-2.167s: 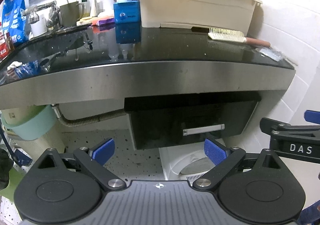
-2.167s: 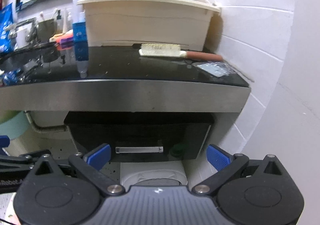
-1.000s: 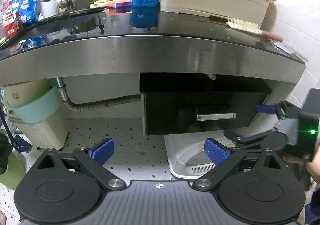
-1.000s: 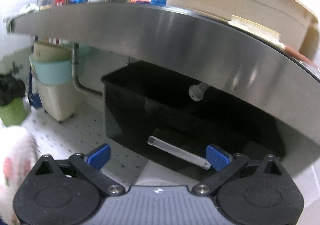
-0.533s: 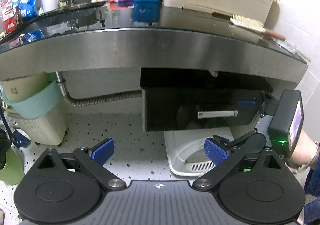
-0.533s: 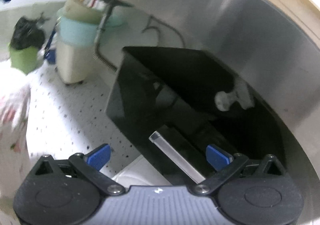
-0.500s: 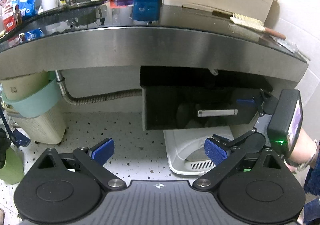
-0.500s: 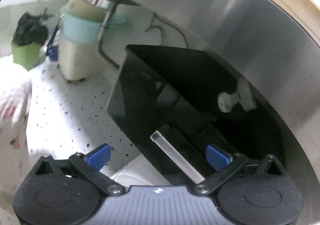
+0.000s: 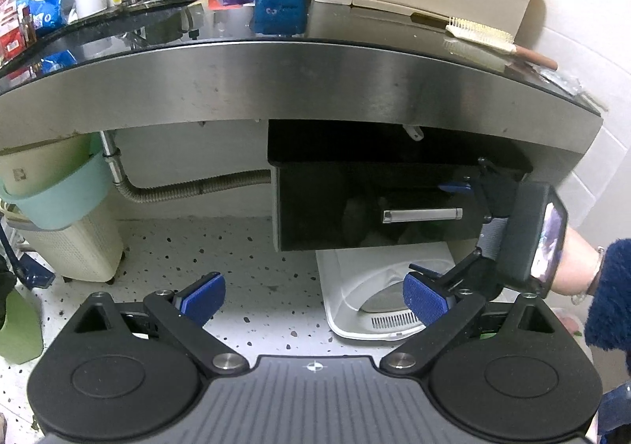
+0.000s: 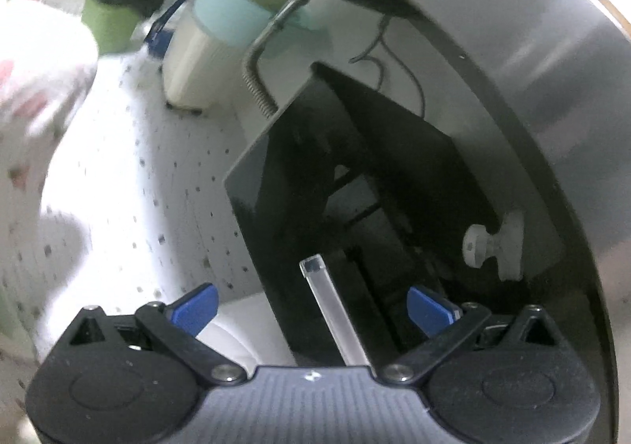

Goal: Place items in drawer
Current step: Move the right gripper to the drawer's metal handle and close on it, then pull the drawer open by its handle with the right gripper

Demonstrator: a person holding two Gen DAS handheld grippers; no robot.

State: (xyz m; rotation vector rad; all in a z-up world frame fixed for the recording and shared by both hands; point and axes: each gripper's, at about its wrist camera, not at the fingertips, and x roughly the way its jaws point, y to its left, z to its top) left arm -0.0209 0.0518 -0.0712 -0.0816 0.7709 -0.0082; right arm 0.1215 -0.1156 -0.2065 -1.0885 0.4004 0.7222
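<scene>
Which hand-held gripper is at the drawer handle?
The right hand-held gripper: open, straddling the drawer handle. The left hand-held gripper hangs back, empty.

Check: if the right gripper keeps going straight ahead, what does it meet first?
Likely the drawer handle: it runs up between the open right gripper's fingers, in front of the black drawer. Depth is hard to judge.
</scene>
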